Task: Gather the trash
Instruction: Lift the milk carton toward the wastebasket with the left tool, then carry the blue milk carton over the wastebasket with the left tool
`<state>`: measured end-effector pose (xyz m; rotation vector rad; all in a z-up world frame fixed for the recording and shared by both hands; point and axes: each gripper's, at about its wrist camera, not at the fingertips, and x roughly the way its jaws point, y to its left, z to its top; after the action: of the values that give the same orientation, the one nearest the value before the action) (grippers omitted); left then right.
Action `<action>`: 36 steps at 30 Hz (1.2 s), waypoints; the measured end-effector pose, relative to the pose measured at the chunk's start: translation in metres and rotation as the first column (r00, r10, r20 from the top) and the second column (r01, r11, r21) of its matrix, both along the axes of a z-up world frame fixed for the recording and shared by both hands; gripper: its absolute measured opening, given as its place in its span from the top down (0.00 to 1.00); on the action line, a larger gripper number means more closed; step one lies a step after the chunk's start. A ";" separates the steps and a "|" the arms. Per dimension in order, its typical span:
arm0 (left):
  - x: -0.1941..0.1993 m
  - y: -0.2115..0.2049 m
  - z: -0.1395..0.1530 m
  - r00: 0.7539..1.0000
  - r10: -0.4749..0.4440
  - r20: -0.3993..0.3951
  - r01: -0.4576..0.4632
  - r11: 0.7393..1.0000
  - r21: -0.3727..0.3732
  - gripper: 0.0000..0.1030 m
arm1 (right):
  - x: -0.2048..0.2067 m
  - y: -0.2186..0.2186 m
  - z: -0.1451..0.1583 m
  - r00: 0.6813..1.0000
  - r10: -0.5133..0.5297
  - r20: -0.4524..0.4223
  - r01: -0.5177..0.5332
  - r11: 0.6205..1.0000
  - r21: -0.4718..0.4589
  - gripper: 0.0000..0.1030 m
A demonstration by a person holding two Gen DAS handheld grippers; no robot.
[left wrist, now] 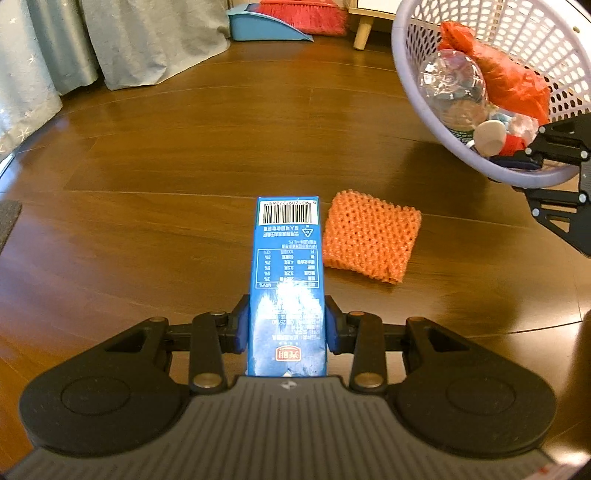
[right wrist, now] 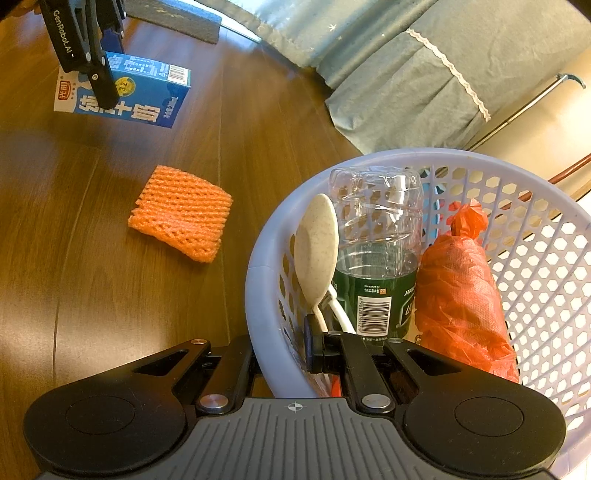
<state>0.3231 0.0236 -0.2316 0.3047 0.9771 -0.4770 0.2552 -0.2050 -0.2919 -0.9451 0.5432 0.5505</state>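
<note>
My left gripper [left wrist: 287, 325] is shut on a blue milk carton [left wrist: 286, 266], held above the wooden floor; the right wrist view shows the same carton [right wrist: 147, 96] lifted at the upper left. An orange foam net [left wrist: 369, 238] lies flat on the floor just right of the carton, also visible as the foam net [right wrist: 181, 212] left of the basket. My right gripper [right wrist: 284, 350] is shut on the rim of a lavender plastic basket [right wrist: 258, 280], which hangs tilted at the upper right as the basket [left wrist: 413, 96]. Inside lie a clear bottle [right wrist: 376, 240], a beige spoon [right wrist: 316, 243] and an orange bag [right wrist: 458, 295].
Grey curtains [left wrist: 122, 40] hang at the back left. A blue dustpan [left wrist: 258, 27] and a red broom [left wrist: 306, 14] rest against the far wall beside a wooden furniture leg [left wrist: 362, 35]. A dark mat [right wrist: 177, 18] lies on the floor.
</note>
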 end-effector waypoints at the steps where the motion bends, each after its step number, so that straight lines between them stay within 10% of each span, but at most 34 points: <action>1: 0.000 -0.001 0.001 1.000 -0.002 0.000 0.002 1.000 0.000 0.68 | 0.000 0.000 0.000 1.000 0.000 0.000 0.000 1.000 0.000 0.95; 36: -0.005 -0.031 0.035 0.996 -0.077 0.045 0.080 0.995 -0.057 0.68 | -0.002 0.000 0.000 1.000 0.001 -0.003 -0.001 1.000 -0.001 0.95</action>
<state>0.3179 -0.0076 -0.1967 0.3003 0.9108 -0.5679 0.2537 -0.2050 -0.2919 -0.9460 0.5458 0.5524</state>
